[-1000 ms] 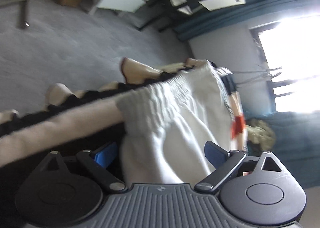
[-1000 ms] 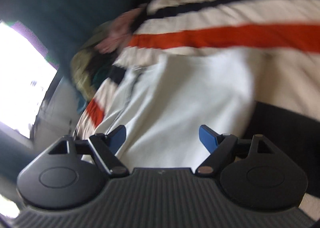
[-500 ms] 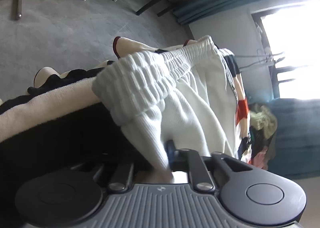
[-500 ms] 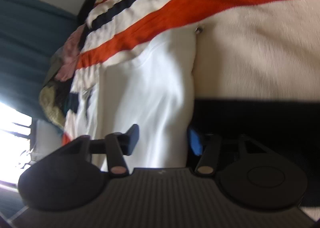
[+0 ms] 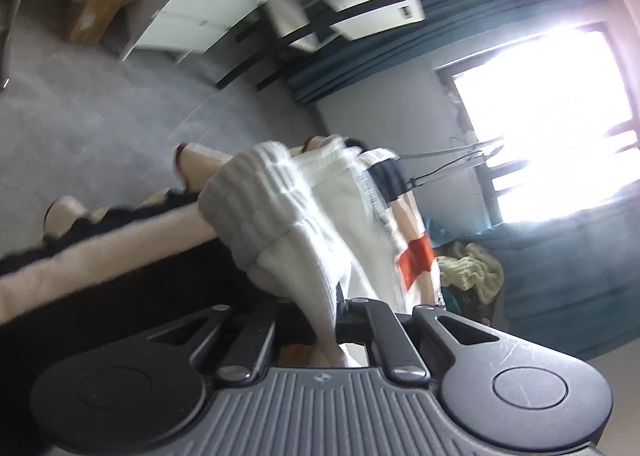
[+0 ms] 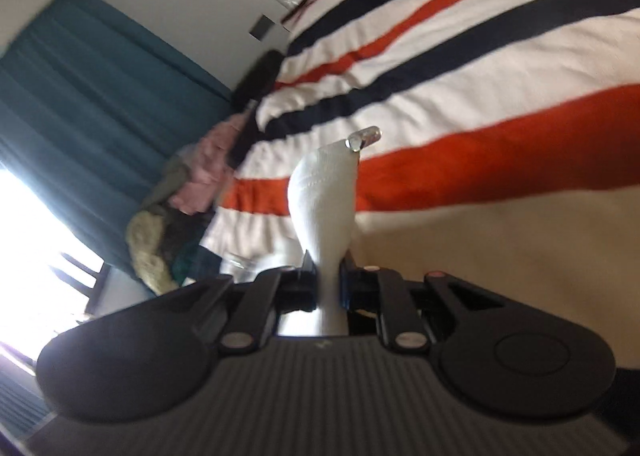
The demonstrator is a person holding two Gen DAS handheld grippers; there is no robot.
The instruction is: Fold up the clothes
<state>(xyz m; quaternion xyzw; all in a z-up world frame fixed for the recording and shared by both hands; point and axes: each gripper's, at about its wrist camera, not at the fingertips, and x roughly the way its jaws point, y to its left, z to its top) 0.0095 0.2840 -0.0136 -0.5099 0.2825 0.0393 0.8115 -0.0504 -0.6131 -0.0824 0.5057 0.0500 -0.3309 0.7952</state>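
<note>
As seen from the left wrist, the left tongs (image 5: 326, 320) pinch the ribbed elastic end of the white garment (image 5: 280, 212), having just closed on it; it lies near the bed's edge on the striped blanket (image 5: 414, 256). From the right wrist, the right tongs (image 6: 326, 280), just closing, clamp a bunched fold of white garment (image 6: 324, 196), raised above the blanket (image 6: 480, 104); metal cord tip (image 6: 366, 138) at its top.

White ribbed-waist garment (image 5: 312, 224), bunched, lifted off striped blanket (image 6: 500, 56)
</note>
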